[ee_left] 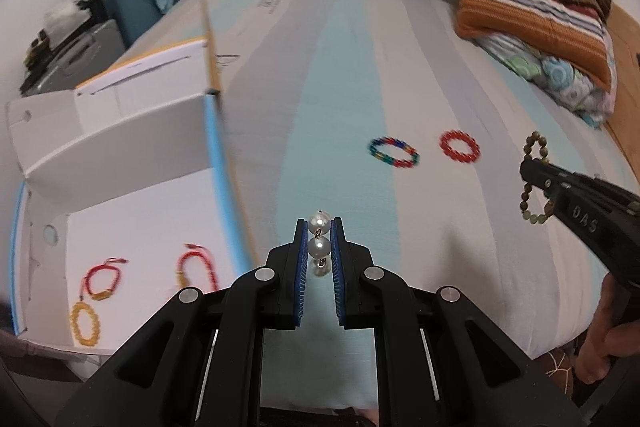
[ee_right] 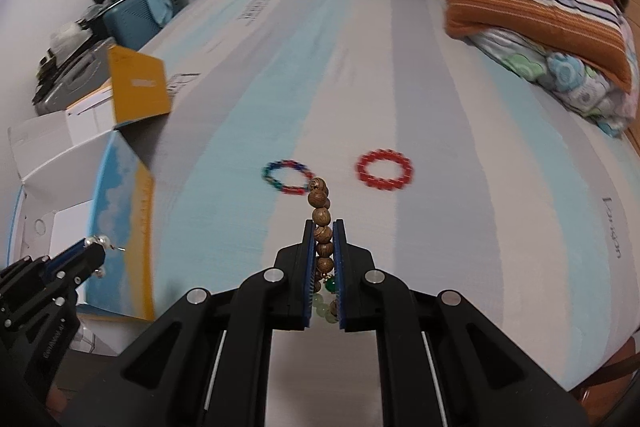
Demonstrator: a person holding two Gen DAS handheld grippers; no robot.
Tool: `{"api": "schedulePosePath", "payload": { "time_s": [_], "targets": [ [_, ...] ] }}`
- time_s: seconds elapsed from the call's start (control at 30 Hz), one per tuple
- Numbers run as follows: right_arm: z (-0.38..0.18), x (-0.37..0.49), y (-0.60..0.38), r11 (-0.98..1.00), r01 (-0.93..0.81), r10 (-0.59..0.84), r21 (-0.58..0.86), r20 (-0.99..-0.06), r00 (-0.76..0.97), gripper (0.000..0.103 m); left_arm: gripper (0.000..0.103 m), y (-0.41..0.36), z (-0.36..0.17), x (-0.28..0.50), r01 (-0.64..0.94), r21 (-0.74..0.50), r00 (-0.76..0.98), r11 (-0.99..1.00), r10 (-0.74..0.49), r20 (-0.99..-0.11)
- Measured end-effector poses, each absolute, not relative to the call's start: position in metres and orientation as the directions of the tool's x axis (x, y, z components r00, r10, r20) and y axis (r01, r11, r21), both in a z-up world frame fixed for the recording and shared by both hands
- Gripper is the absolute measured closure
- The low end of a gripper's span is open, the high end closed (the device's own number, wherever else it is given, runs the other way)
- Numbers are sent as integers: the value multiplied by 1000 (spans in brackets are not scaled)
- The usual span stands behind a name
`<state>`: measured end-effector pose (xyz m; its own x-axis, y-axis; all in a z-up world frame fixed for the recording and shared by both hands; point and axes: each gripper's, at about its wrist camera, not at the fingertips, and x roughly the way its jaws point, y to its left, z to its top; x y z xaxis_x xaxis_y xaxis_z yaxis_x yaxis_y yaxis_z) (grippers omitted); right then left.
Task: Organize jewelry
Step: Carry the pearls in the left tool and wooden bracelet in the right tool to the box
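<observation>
Pearl strand point(ee_left: 319, 244) sits pinched between the blue pads of my left gripper point(ee_left: 319, 227), jaws nearly closed on it, two pearls showing in line and a third lower down with small gold links between; held above the striped bed cover point(ee_left: 420, 75). My right gripper point(ee_right: 323, 227) is likewise clamped almost shut, on a wooden bead bracelet point(ee_right: 322, 227), brown grained beads rising out past the tips, a green bead and pale beads hanging low between the pads. Both pieces are off the bed. Lying on the cover beyond them: a multicolored bracelet point(ee_right: 289, 177) and, just right of it and apart from it, a red bracelet point(ee_right: 385, 169). To my left, an open white box point(ee_left: 120, 227) at the bed's edge holds two red cord bracelets point(ee_left: 102, 279) and a yellow bead bracelet point(ee_left: 85, 323), lying separately on its floor. Folded blankets point(ee_left: 532, 11) piled at the far right.
</observation>
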<state>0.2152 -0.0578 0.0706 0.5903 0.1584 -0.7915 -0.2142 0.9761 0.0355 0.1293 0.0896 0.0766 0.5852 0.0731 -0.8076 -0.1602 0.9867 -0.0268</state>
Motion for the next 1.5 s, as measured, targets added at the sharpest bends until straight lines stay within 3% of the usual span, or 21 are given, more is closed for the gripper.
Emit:
{"api": "schedulePosePath", "payload": {
  "time_s": [1.0,1.5],
  "targets": [
    [107,172,156,884,-467,316,11,-750,581,95,93,298,100,37,-463,-31,539,886,253,-804],
    [72,159,227,837,-548,324,-9,-798,508,95,93,351,66,27,-518,-11,443,856,257,-859]
  ]
}}
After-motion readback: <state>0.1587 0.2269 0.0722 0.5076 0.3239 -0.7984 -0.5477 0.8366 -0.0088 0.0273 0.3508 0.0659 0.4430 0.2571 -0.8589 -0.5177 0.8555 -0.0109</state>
